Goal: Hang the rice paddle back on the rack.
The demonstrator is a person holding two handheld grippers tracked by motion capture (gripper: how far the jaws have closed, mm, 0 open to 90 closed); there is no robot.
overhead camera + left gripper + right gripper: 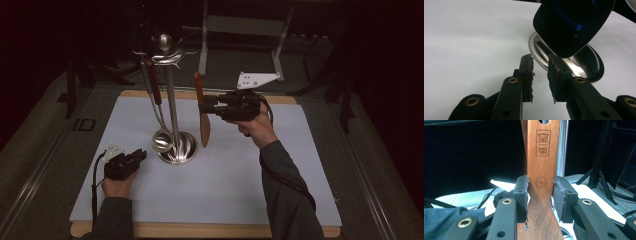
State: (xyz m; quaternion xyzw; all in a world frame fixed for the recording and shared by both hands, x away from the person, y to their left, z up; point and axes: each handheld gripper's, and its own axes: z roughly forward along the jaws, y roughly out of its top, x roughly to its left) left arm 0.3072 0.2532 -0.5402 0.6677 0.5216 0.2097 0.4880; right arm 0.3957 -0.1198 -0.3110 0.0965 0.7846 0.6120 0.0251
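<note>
The room around the table (300,165) is very dark, so the things at the back are hard to make out. In the right gripper view, the top and bottom of the wooden spatula (543,170) are cut off by the edges. In the left gripper view, a big dark shape hangs close in front and hides part of the shiny stand base (541,53); it looks like the ladle bowl, but that is hard to tell.

The metal stand (173,125) sits on the white mat on the table. A ladle (156,107) hangs from a hook at its top, with its bowl down by the base.

The right gripper (205,106) is held up in the air, just to the right of the stand, pointing sideways at it. Its jaws are clamped on the spatula, which hangs straight up and down with the wide end low, above the mat.

The left gripper (140,155) rests low by the mat, near the stand base. Its jaws are apart with nothing between them.
</note>
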